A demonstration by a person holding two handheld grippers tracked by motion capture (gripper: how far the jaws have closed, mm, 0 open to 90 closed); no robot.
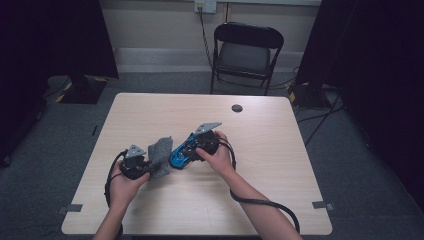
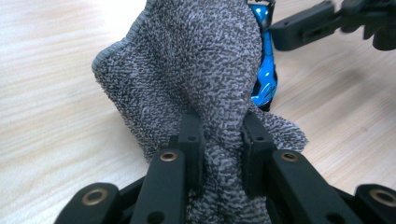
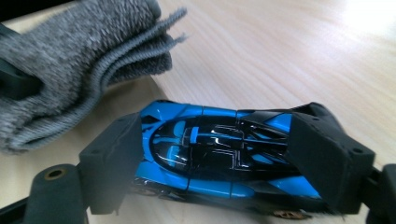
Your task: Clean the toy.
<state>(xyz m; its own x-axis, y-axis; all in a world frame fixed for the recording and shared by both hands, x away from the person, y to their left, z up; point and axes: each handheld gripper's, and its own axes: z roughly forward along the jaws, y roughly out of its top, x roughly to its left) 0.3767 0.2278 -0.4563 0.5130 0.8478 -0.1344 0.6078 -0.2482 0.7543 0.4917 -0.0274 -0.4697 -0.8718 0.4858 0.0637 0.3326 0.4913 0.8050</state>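
Cloth (image 2: 205, 70) pinched in left tool (image 2: 219, 149); right tool (image 3: 219, 163) clamps car (image 3: 219, 154), far from table edges (image 1: 320, 200).

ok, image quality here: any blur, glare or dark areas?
High view: dim, corners nearly black. Left gripper view: grey cloth sharp, other gripper at top right smeared. Right gripper view: blue toy car sharp with small glints, cloth edge soft, table washed out top right.

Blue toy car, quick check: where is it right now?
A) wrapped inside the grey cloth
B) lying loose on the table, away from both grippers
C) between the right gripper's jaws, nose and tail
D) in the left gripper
C: the right gripper has a jaw at each end of the blue toy car, while the left gripper is pinching the grey cloth.
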